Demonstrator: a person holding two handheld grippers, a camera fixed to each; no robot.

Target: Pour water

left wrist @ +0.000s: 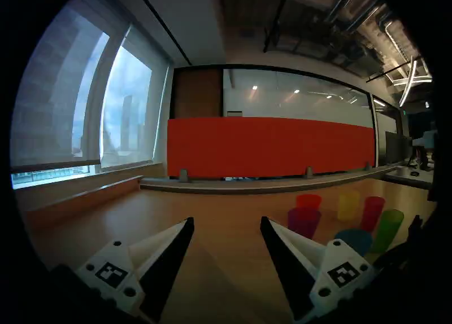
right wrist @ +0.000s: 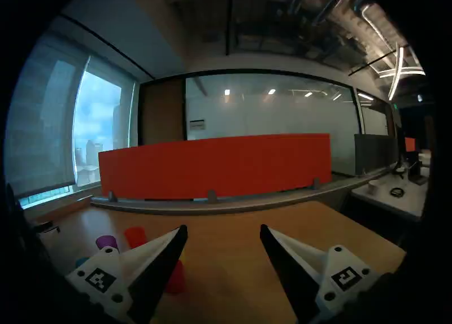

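Note:
Several coloured plastic cups stand grouped on the wooden table: in the left gripper view an orange cup (left wrist: 308, 201), purple cup (left wrist: 304, 221), yellow cup (left wrist: 348, 205), red cup (left wrist: 372, 212), green cup (left wrist: 387, 229) and blue cup (left wrist: 353, 240), to the right of my left gripper (left wrist: 226, 225), which is open and empty. In the right gripper view the purple cup (right wrist: 106, 242), orange cup (right wrist: 135, 236) and red cup (right wrist: 175, 277) sit at lower left, partly behind a finger. My right gripper (right wrist: 223, 231) is open, holding nothing.
A red divider panel (left wrist: 271, 146) runs along the table's far edge. Windows (left wrist: 121, 118) lie to the left. Another desk (right wrist: 395, 197) with a mug and cables stands to the right. Bare wooden tabletop (right wrist: 248, 233) stretches ahead of both grippers.

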